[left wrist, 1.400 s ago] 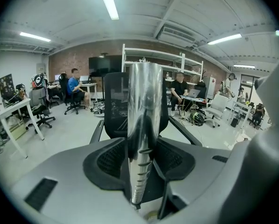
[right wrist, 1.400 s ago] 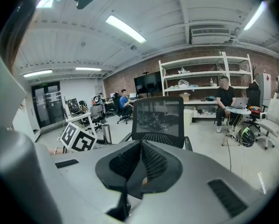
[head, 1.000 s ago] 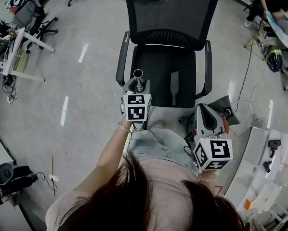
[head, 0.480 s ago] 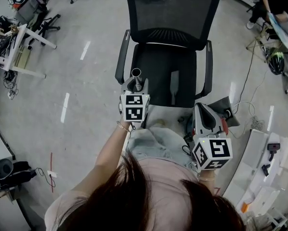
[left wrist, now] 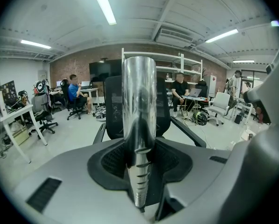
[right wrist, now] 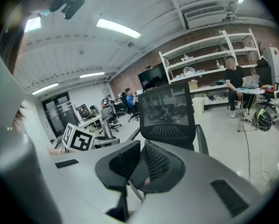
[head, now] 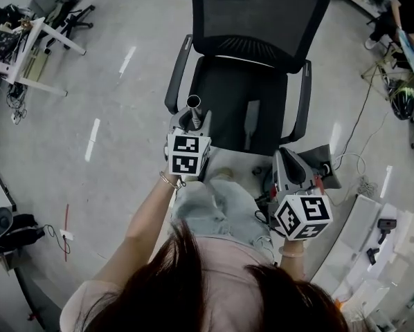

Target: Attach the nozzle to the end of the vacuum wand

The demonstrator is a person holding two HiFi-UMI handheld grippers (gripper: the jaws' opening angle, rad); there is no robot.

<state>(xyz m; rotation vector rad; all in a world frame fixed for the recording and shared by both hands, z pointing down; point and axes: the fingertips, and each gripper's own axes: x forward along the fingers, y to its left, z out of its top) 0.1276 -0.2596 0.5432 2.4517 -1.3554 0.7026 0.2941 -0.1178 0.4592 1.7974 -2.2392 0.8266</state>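
My left gripper (head: 192,120) is shut on the vacuum wand (head: 193,104), a shiny metal tube standing up between the pads. Its jaws have just been closing on the tube. In the left gripper view the wand (left wrist: 138,106) rises from my left gripper (left wrist: 139,157) with its open end at the top. A grey elongated piece, apparently the nozzle (head: 251,121), lies on the seat of the black office chair (head: 224,88), just right of the wand. My right gripper (head: 288,168) hangs at the chair's front right corner. In its own view my right gripper (right wrist: 140,160) is shut with nothing in it.
The chair (right wrist: 167,108) stands straight ahead, armrests on both sides. A dark vacuum part with cables (head: 319,164) lies on the floor by my right gripper. White shelving (head: 373,254) stands at the right, a desk (head: 20,54) at the far left. People sit at desks behind.
My right gripper has sunk a little, still shut. The left gripper stays where it was with the wand between its jaws. The head view has tilted slightly.
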